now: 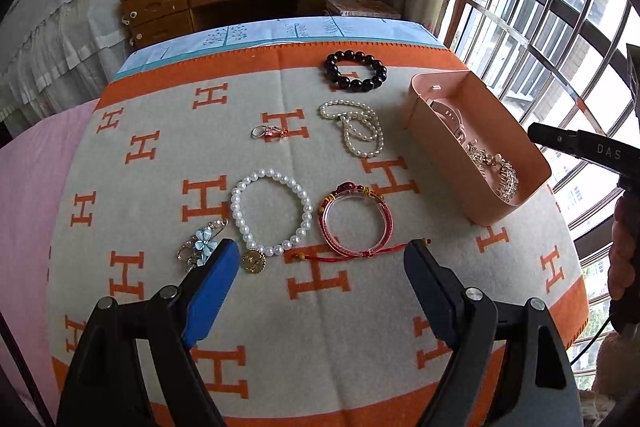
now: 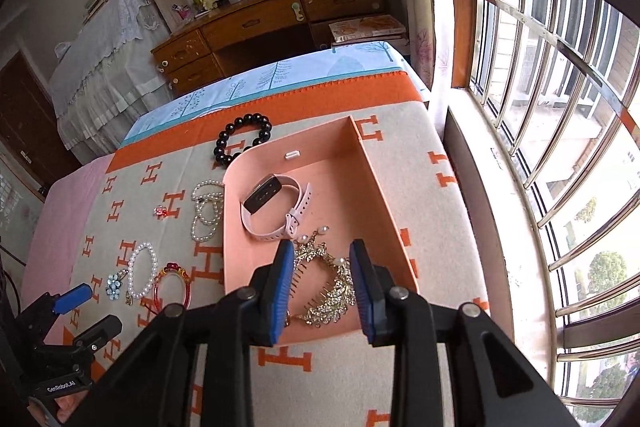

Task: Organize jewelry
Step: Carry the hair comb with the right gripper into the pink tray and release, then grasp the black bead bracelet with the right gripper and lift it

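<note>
Left tongs (image 1: 322,251) released, jaws wide apart, hovering low over the blanket (image 1: 160,307), gripping nothing. Right tongs (image 2: 322,259) also released, jaws parted above the tray's (image 2: 384,195) near end, straddling the comb (image 2: 328,287) without contact visible.

Loose on the blanket, left to right: flower pin (image 1: 202,247), touching the left blue pad; pearl bracelet (image 1: 272,213), charm toward the tongs; small clasp (image 1: 270,132) beyond it; red bangle (image 1: 357,221), cord trailing nearward; pearl strand (image 1: 356,129), long axis running away; black beads (image 1: 355,71) farthest.

Tray lies rightmost, long axis running away from the tongs. Inside: watch (image 2: 272,207) mid-tray, comb at the near end.
</note>
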`<state>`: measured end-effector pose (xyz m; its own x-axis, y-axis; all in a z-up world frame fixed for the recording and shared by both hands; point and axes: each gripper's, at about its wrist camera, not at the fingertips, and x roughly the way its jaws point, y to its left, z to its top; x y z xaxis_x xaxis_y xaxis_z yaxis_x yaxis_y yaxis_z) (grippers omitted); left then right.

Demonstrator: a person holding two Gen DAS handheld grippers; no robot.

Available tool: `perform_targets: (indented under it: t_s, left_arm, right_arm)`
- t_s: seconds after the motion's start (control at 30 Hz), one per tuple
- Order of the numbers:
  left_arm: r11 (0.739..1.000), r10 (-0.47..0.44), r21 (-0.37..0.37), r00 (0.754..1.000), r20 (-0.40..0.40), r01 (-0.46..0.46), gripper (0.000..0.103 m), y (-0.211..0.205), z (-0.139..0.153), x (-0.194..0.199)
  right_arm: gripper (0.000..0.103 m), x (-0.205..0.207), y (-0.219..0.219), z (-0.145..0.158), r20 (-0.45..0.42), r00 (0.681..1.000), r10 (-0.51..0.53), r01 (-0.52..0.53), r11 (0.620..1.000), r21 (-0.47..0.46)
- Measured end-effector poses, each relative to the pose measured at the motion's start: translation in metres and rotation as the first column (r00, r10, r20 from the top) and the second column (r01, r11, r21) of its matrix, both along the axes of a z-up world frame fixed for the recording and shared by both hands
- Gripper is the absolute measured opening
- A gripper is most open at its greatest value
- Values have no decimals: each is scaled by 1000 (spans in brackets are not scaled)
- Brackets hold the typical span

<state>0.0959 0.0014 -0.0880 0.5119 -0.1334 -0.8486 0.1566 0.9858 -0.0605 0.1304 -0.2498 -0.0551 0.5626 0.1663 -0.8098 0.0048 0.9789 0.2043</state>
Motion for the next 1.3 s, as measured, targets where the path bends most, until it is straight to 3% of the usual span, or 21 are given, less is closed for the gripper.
perform_targets:
  t_s: [0.5,0.87,1.1,1.3]
  left_arm:
    - [997,82,4,997,15,-82,83,34,10,-17]
    - [986,165,28,985,40,-167,83,77,27,-20]
    - [985,150,73,985,80,-156,83,82,57,2]
    - [984,106,135,990,97,-118,83,64,72,44]
  right_arm:
    - [29,-23,32,-2,-22,997,74,-75,996,-45]
    - [29,-26,65,19,5,986,165,-165,985,-54]
    - [29,-2,82,52,38,978,206,-203,977,-57]
    - [29,49,89,72,19,977,212,-211,976,-43]
